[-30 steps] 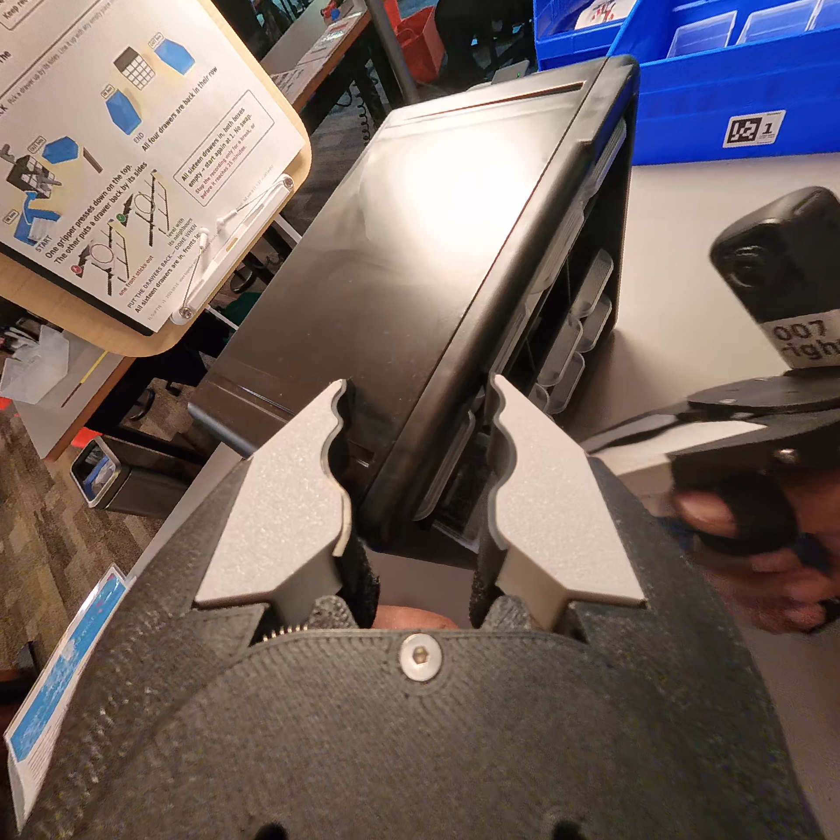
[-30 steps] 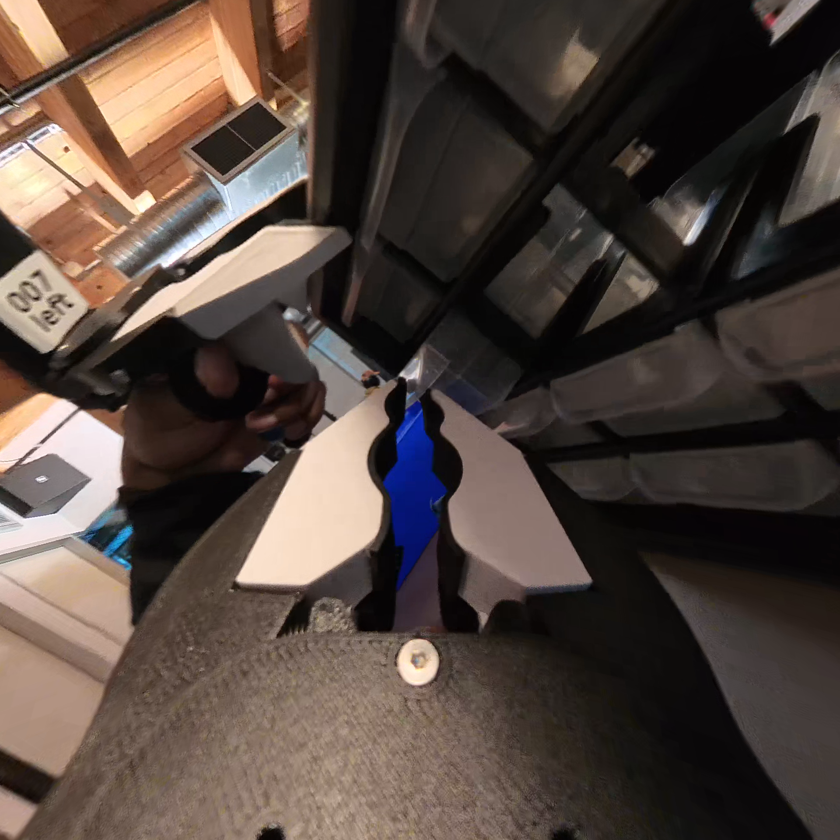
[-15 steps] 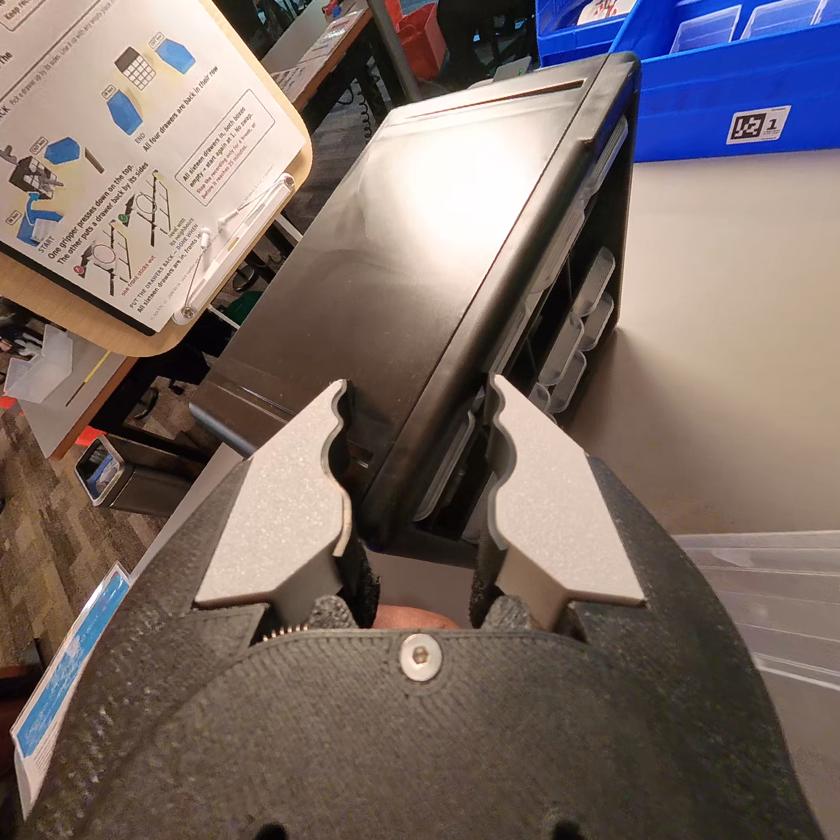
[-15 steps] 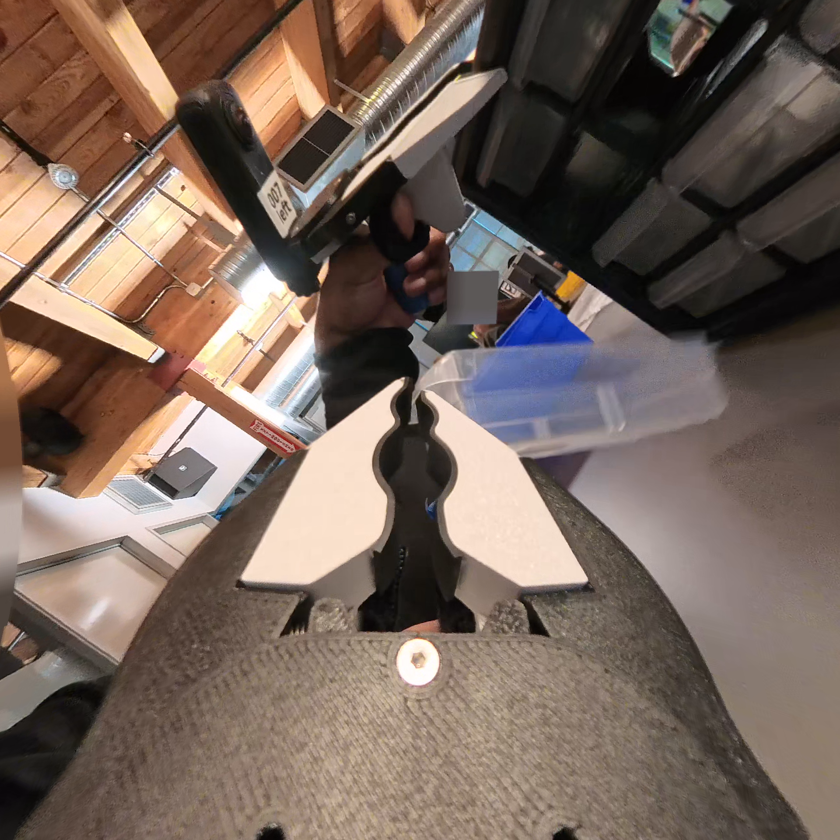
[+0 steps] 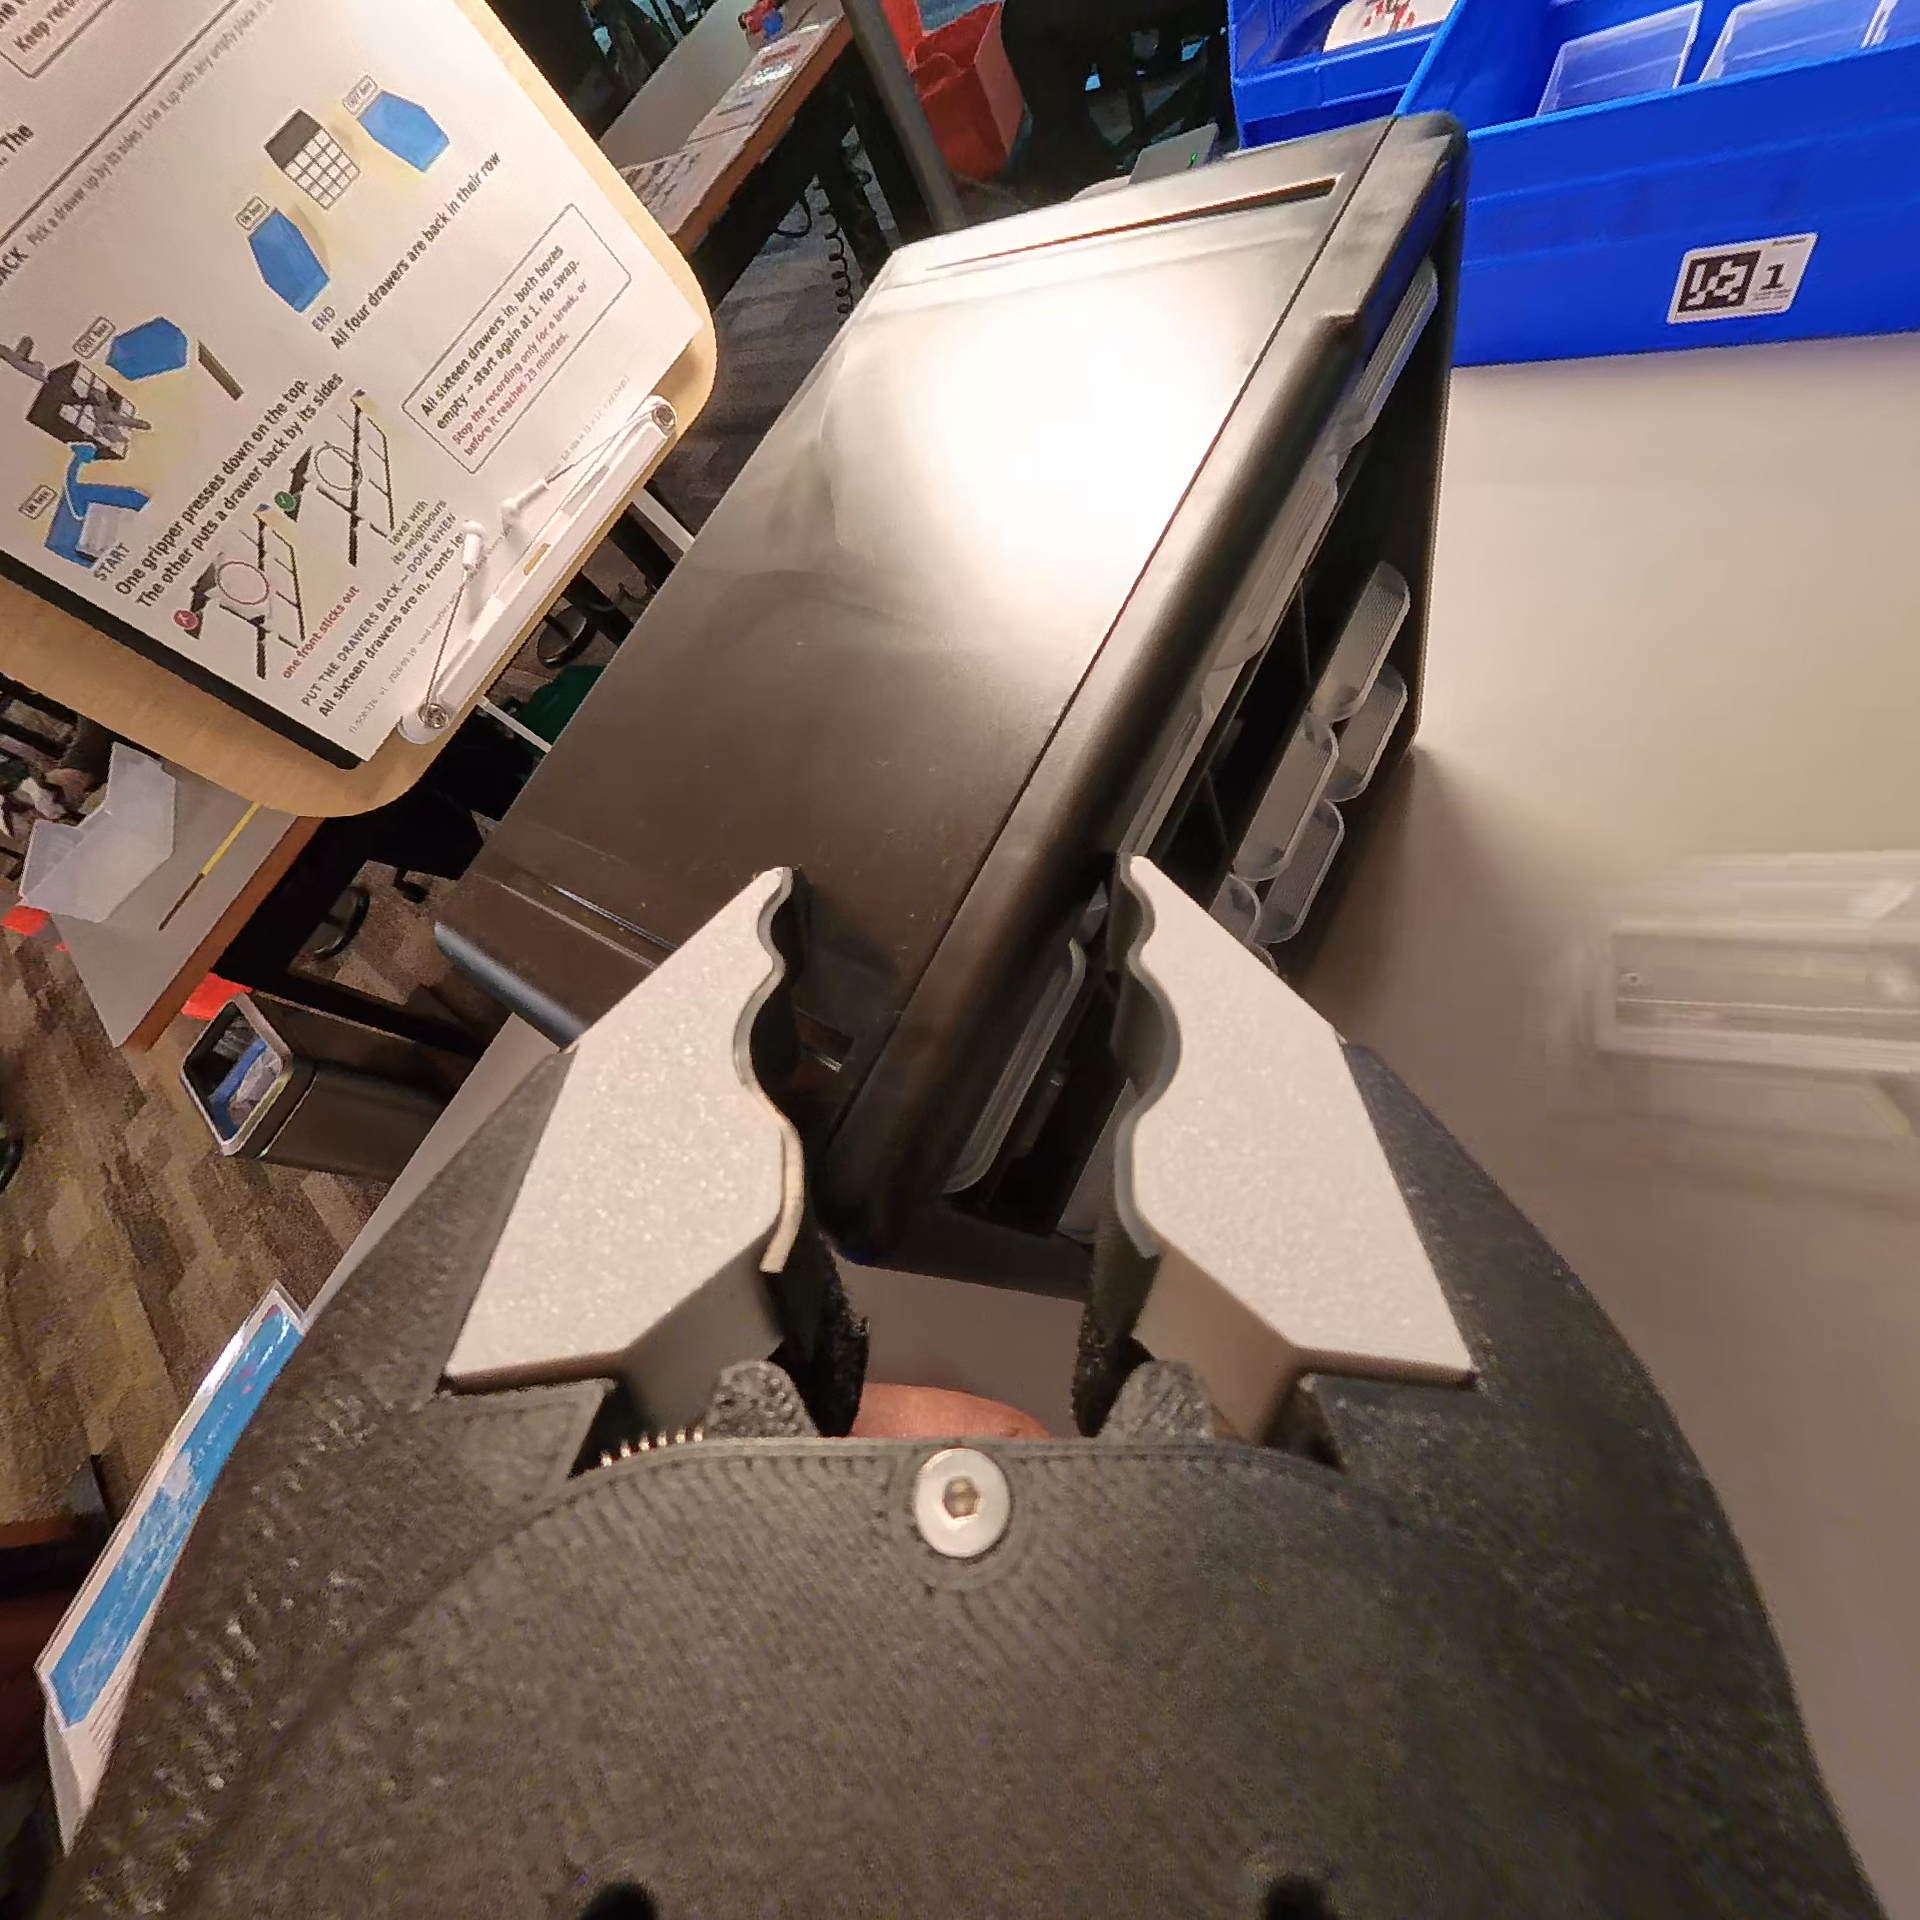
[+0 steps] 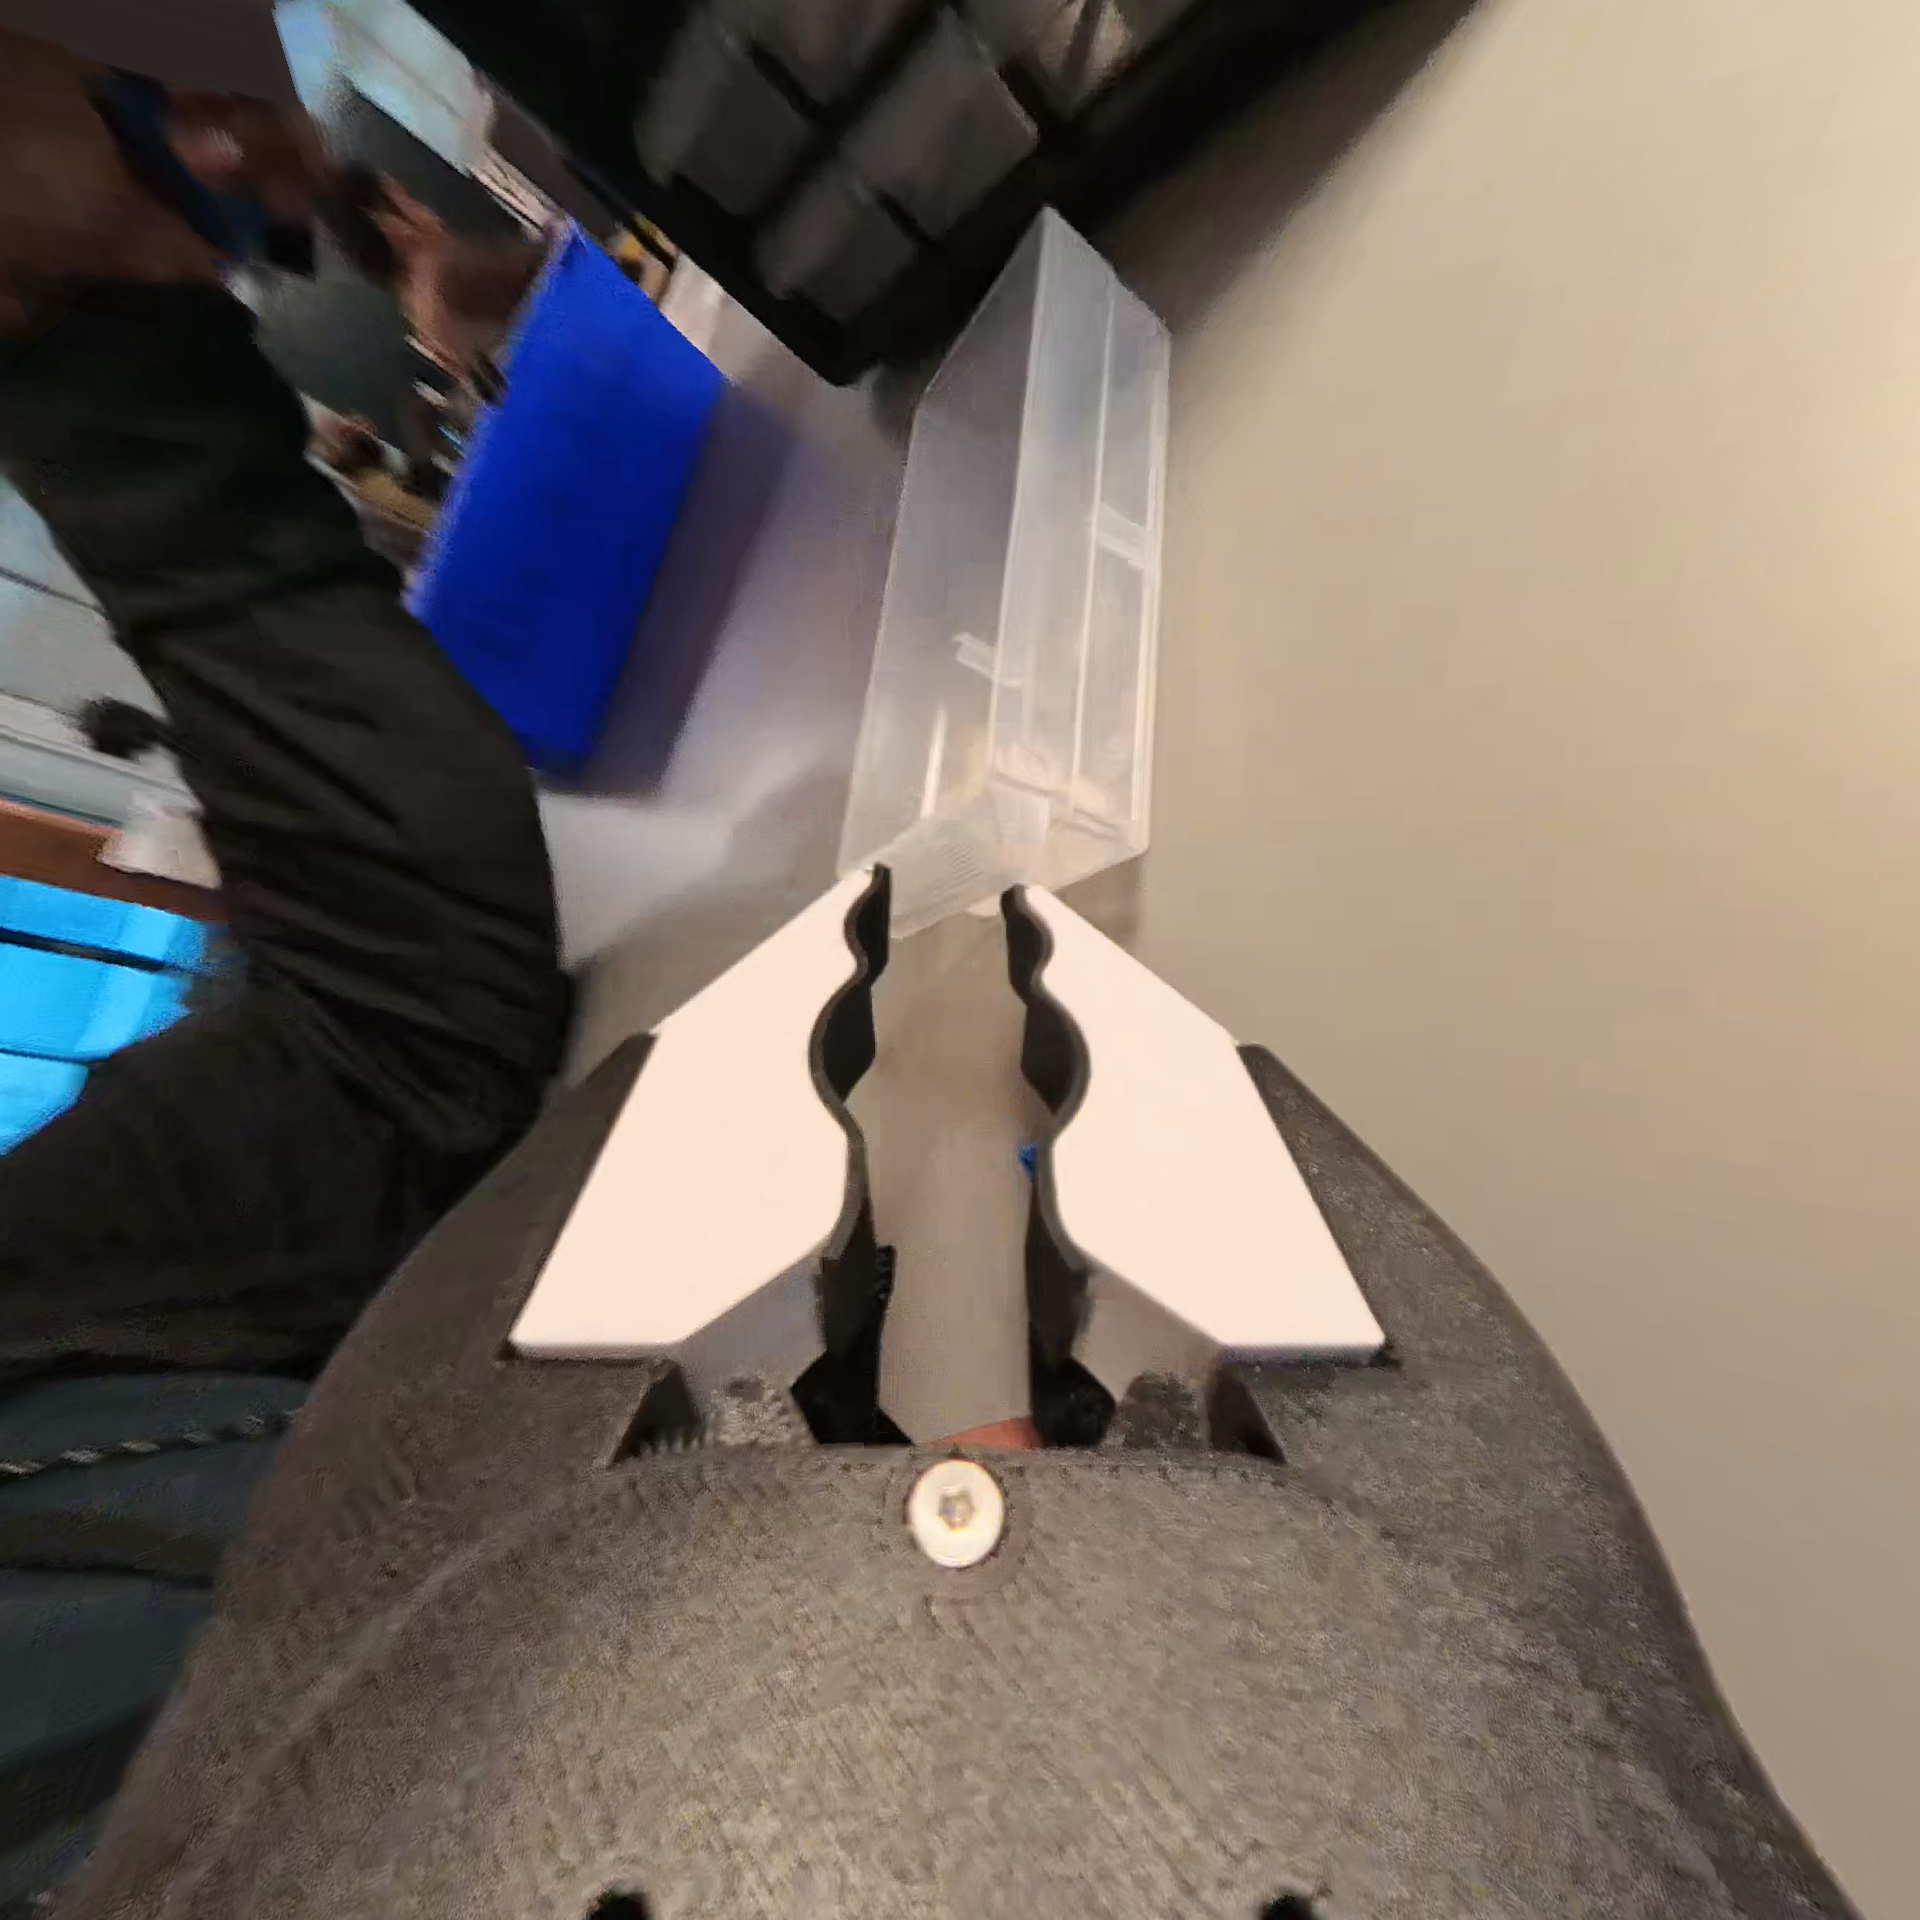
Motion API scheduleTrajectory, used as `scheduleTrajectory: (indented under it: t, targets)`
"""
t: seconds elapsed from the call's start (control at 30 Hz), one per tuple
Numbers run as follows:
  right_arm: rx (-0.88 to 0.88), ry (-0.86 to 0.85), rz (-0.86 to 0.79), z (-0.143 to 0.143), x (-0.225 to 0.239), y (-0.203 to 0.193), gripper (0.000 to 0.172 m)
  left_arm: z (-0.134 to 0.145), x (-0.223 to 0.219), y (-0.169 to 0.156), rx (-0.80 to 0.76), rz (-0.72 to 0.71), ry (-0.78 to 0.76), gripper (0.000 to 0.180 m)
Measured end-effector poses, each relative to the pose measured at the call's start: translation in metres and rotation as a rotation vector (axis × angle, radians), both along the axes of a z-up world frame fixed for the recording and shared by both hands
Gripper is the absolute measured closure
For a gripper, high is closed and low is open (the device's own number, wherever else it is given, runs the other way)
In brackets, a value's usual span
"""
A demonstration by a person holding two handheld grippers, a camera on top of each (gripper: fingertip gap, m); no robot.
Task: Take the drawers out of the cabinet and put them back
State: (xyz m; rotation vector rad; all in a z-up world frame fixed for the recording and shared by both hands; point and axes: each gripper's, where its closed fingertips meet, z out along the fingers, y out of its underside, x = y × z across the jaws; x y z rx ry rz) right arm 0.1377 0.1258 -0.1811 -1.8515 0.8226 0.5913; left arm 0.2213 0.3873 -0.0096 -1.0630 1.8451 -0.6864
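Note:
The black cabinet (image 5: 987, 520) stands on the table, with several clear drawers (image 5: 1340, 727) showing in its front. My left gripper (image 5: 956, 914) is open, and its fingers straddle the cabinet's near top front edge. A clear empty drawer (image 6: 1029, 582) lies lengthwise on the table in front of the cabinet (image 6: 883, 125). It also shows blurred in the left wrist view (image 5: 1766, 966). My right gripper (image 6: 940, 904) is open. The drawer's front tab sits at its fingertips, and the pads do not press on it.
A blue bin (image 5: 1662, 156) with clear drawers in it stands behind the cabinet and also shows in the right wrist view (image 6: 582, 488). An instruction board (image 5: 312, 364) stands to the left. The beige table (image 5: 1662, 623) stretches to the right. A person's black sleeve (image 6: 260, 727) fills the left of the right wrist view.
My right gripper drew a clear drawer out of the cabinet shut on its tab, brought it down to the table, and its jaws have parted off the tab. My left gripper has not moved.

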Motion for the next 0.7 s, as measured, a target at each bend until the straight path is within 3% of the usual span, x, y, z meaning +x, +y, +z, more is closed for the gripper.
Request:
scheduleTrajectory:
  t: [0.2,0.3,0.47,0.6,0.7]
  targets:
    - [-0.265,-0.413,0.098,0.005,0.015,-0.027,0.131,0.000,0.000,0.000,0.002,0.005,-0.001,0.118]
    - [-0.362,-0.588,0.108,0.013,0.025,-0.031,0.131,0.000,0.000,0.000,0.003,0.009,-0.004,0.119]
    - [-0.365,-0.605,0.165,0.015,0.024,-0.036,0.126,0.000,0.000,0.001,0.001,0.003,-0.001,0.119]
    - [-0.316,-0.669,0.209,0.028,0.026,-0.010,0.126,0.000,0.000,0.000,-0.001,0.002,0.001,0.119]
    - [-0.378,-0.755,0.281,0.022,0.030,0.014,0.127,0.000,-0.001,0.000,0.001,0.008,-0.001,0.119]
